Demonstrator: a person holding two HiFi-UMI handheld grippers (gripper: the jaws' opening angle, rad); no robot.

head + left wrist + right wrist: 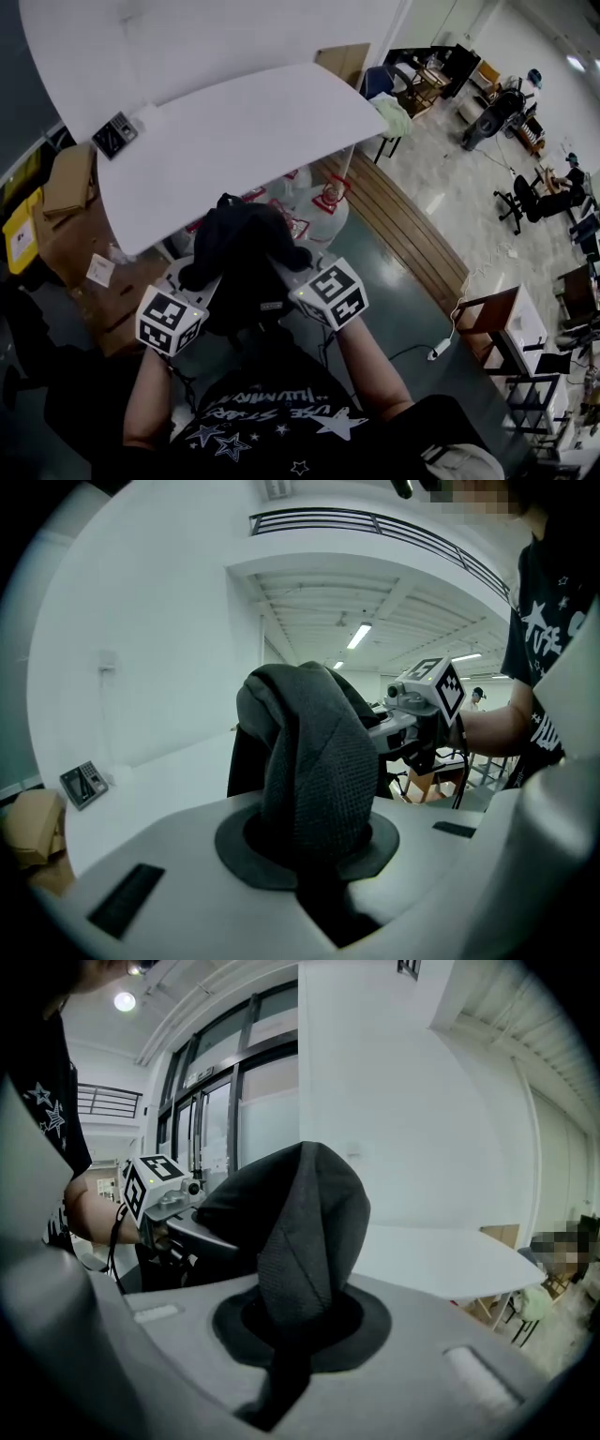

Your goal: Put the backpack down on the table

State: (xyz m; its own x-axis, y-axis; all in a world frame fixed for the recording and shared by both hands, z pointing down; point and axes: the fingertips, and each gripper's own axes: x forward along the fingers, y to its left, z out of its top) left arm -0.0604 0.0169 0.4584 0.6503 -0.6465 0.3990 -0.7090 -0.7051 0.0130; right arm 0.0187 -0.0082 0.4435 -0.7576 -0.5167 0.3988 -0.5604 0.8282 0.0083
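1. Holding the backpack aloft between both grippers, just short of the near rounded edge of the bench; not yet resting on it.
2. Clamped at the left gripper: jaws pinched nearly together on a bunched fold of mesh strap. Same at the right gripper, with jaws nipped on a second fold. Nothing else between either pair.
3. Judged as the carry-over step, with setting down to follow.
4. Recommended for a clean placement:
   - Carry the load well inboard of the bench edge before lowering, so that no part overhangs.
   - Lower both sides level and together, base first.
   - Release only once the weight sits on the bench and the straps go slack.
   - Keep clear of the small dark device near the far left corner.
5. Materials: black soft fabric, limp and slumped, likely to sag and spread on contact. Straps in open knit mesh, padded, folding into thick rolls. Bench top white, smooth, flat, with rounded corners, probably low in friction, so expect some sliding if set down at an angle.
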